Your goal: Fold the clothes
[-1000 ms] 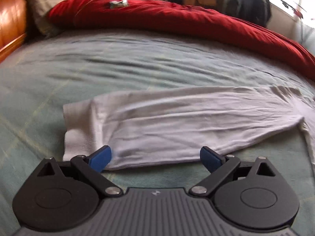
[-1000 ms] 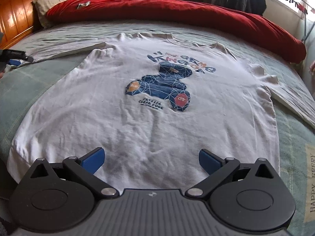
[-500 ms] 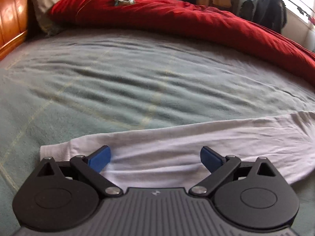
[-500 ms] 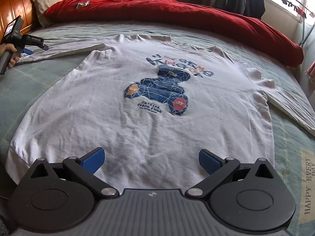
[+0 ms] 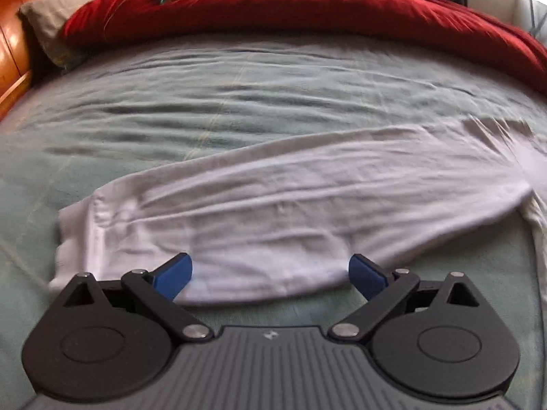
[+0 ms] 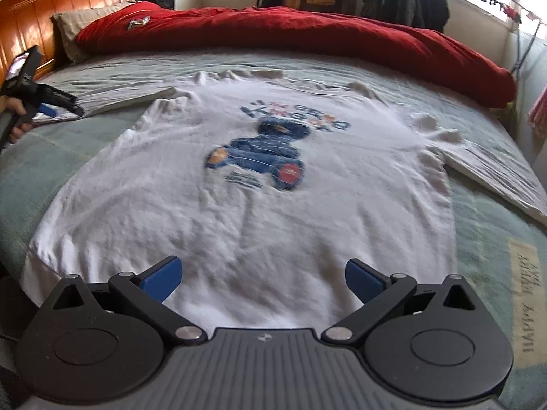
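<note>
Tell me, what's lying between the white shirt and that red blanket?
Only bare, wrinkled green bedsheet, seen in the right wrist view, separates the shirt from the red blanket.

Home bedroom: bed (image 6: pixel 85 157), red duvet (image 6: pixel 307 41).

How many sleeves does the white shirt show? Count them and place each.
2. One sleeve stretches left toward the headboard, its cuff by the left tool. The other sleeve runs off right along the bed's edge, its end cut off by the frame.
</note>
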The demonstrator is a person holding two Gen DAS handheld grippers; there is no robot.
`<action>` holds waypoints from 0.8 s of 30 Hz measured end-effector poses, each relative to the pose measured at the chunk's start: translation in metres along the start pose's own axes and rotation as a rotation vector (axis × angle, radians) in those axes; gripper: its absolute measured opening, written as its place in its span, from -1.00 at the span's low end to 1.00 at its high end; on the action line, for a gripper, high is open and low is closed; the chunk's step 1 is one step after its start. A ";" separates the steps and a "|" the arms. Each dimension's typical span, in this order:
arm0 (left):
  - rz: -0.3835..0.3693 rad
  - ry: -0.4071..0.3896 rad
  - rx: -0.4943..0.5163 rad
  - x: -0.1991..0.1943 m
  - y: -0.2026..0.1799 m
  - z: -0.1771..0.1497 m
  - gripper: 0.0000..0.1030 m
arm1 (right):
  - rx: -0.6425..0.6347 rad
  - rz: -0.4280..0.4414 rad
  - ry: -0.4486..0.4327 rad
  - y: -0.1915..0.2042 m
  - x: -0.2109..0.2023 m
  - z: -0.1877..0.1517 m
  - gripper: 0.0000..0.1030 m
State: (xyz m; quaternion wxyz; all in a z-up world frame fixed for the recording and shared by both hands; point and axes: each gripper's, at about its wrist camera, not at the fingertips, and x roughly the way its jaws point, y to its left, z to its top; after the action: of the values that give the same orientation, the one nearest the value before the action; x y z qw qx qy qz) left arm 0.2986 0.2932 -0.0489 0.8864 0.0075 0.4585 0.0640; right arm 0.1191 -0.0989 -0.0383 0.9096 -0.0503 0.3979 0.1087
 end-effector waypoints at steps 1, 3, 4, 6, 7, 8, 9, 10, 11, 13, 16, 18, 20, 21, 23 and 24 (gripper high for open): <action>-0.002 -0.013 0.014 -0.011 -0.006 -0.001 0.90 | 0.006 -0.004 -0.003 -0.003 -0.002 -0.002 1.00; -0.024 -0.041 0.046 -0.037 -0.022 -0.003 0.90 | 0.019 -0.011 -0.009 -0.010 -0.007 -0.006 1.00; -0.039 -0.056 0.067 -0.050 -0.031 -0.003 0.90 | 0.021 -0.013 -0.010 -0.013 -0.009 -0.008 1.00; -0.075 -0.089 0.125 -0.077 -0.056 -0.006 0.90 | 0.023 -0.016 -0.008 -0.018 -0.010 -0.011 1.00; -0.094 -0.106 0.155 -0.090 -0.069 -0.007 0.90 | 0.025 -0.020 0.000 -0.021 -0.008 -0.013 1.00; -0.117 -0.123 0.185 -0.102 -0.083 -0.009 0.90 | 0.025 -0.027 0.010 -0.024 -0.007 -0.015 1.00; -0.147 -0.141 0.211 -0.113 -0.099 -0.013 0.90 | 0.022 -0.039 0.016 -0.026 -0.005 -0.016 1.00; -0.177 -0.158 0.237 -0.124 -0.115 -0.016 0.90 | 0.019 -0.045 0.015 -0.029 -0.004 -0.017 1.00; -0.206 -0.176 0.264 -0.135 -0.131 -0.019 0.90 | 0.015 -0.046 0.011 -0.031 -0.004 -0.018 1.00; -0.268 -0.197 0.310 -0.149 -0.163 -0.027 0.90 | 0.004 -0.047 0.015 -0.034 0.002 -0.020 1.00; -0.333 -0.239 0.379 -0.161 -0.208 -0.046 0.90 | -0.020 -0.059 0.027 -0.036 0.012 -0.023 1.00; -0.357 -0.259 0.425 -0.164 -0.238 -0.061 0.90 | -0.025 -0.058 0.041 -0.037 0.019 -0.026 1.00; -0.353 -0.269 0.443 -0.161 -0.260 -0.076 0.90 | -0.011 -0.041 0.042 -0.039 0.022 -0.028 1.00; -0.350 -0.272 0.454 -0.159 -0.270 -0.085 0.90 | -0.006 -0.034 0.041 -0.041 0.023 -0.029 1.00; -0.330 -0.275 0.487 -0.153 -0.290 -0.102 0.90 | 0.006 -0.023 0.043 -0.043 0.024 -0.029 1.00; -0.319 -0.274 0.505 -0.150 -0.297 -0.110 0.90 | 0.012 -0.020 0.044 -0.044 0.024 -0.029 1.00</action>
State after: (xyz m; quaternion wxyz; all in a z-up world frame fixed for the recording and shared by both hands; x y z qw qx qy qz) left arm 0.1550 -0.0247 -0.0122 0.9088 0.1635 0.3319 -0.1929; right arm 0.1243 -0.1430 -0.0757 0.9019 -0.0512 0.4181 0.0960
